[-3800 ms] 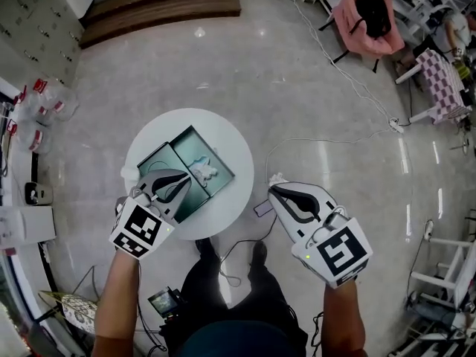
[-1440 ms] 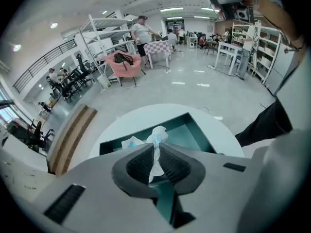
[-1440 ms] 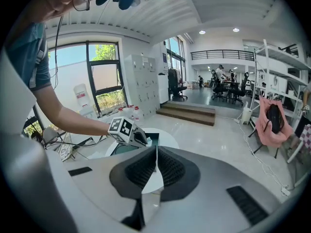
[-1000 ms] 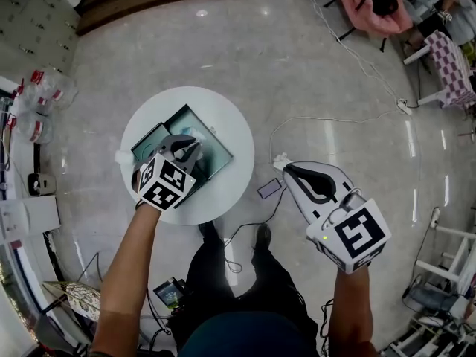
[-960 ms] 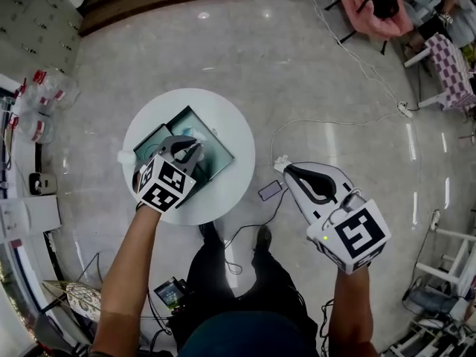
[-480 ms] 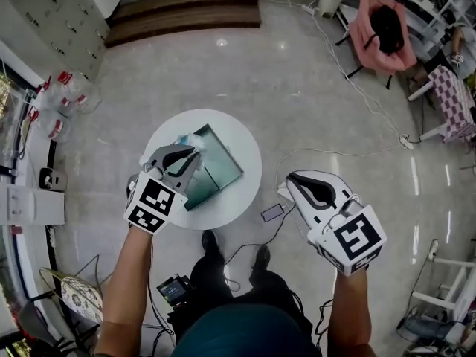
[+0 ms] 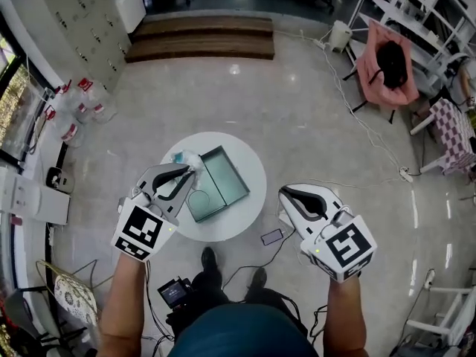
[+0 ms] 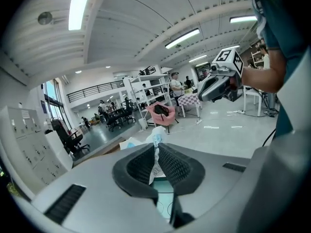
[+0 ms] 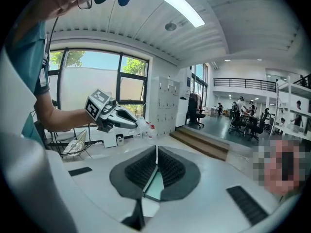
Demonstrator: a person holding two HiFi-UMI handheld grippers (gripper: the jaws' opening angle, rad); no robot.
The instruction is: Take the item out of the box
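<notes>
Item point(image 7: 184, 158) was up out of box point(image 7: 223, 186), pinched in left claw point(image 7: 196, 168) | right claw point(image 7: 285, 193) closed on nothing | pretty much done, I'd say

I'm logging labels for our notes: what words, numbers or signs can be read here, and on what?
Nothing reads clearly.
Packet in the left gripper: fine print, too small to read.
Bottles on the floor: red labels, too small to read.
Marker cubes: square patterns, no words.
</notes>
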